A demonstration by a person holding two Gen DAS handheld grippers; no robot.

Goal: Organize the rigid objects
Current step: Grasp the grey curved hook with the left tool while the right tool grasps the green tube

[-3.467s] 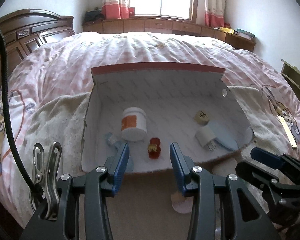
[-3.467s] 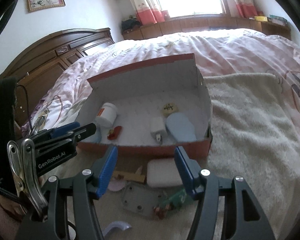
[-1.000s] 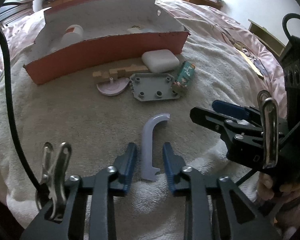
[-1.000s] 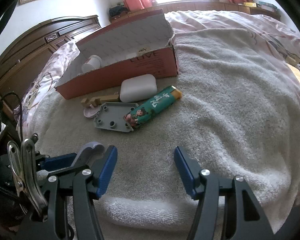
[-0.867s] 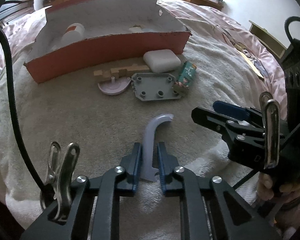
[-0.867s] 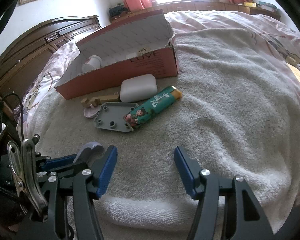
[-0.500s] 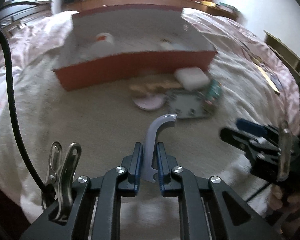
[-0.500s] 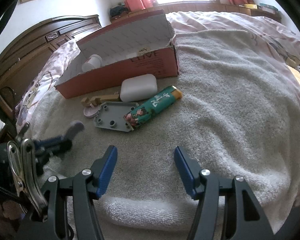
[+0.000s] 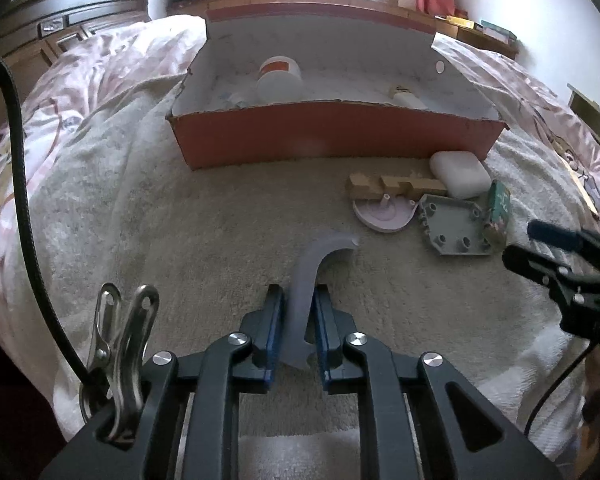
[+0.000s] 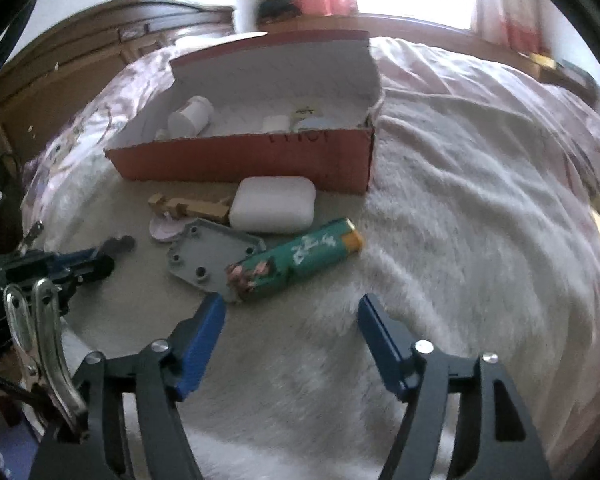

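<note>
Now the left gripper [image 9: 296, 328] is clenched on the pale lavender curved plastic hook [image 9: 309, 276], its blue pads pinching the straight shank low in the centre of the left wrist view while the curved end points up toward the open red cardboard box [image 9: 332, 136] in the upper middle. To do this step well, I judge the hook should travel above the near red wall and only be let go once it is over the white floor of the box, in the free stretch between the white jar with the orange label [image 9: 280, 80] and the small pieces at the right end. The grip is near one end, so the hook may swing; a steady wrist would help.

The right gripper [image 10: 292, 336] holds nothing, its jaws widening at the bottom of the right wrist view, just below the green printed lighter [image 10: 296, 258] that lies partly on the grey plastic plate with holes [image 10: 208, 258]. The white rounded case [image 10: 274, 204] and the notched wooden block [image 10: 188, 206] wait above them, near the box front. A pick on the lighter should avoid nudging the plate.
</note>
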